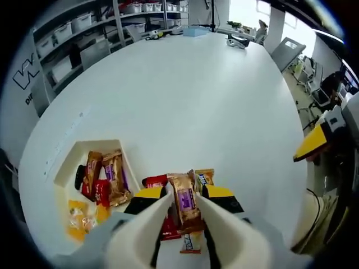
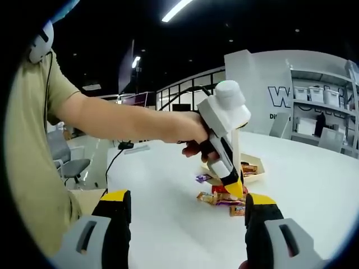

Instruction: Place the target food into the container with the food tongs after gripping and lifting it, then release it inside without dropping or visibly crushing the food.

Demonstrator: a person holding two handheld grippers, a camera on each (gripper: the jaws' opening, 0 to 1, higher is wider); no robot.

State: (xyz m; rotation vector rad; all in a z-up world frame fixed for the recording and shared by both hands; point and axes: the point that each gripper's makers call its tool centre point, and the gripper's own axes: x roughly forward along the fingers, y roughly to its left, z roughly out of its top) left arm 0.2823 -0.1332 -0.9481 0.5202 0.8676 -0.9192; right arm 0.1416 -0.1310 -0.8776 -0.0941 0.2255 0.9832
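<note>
My left gripper [image 1: 185, 195] has its white, yellow-tipped jaws closed on the sides of a brown snack packet [image 1: 185, 203] with a purple label. The packet sits just above a small pile of packets [image 1: 162, 227] on the white table. A white tray container [image 1: 72, 162] lies to the left and holds several wrapped snacks [image 1: 106, 176]. In the right gripper view a person's hand holds the left gripper [image 2: 234, 190] tip-down over the pile [image 2: 220, 198], with the tray [image 2: 257, 175] behind it. My right gripper [image 2: 188, 200] hangs open well short of the pile, with nothing between its jaws.
Two orange packets [image 1: 78, 218] lie in front of the tray. The big white table [image 1: 196, 95] stretches far ahead, with tools [image 1: 238, 40] at its far end. Shelves with bins [image 1: 73, 25] stand beyond. The person's arm [image 2: 123, 120] crosses the right gripper view. A yellow tip of the right gripper [image 1: 311, 145] shows at the table's right edge.
</note>
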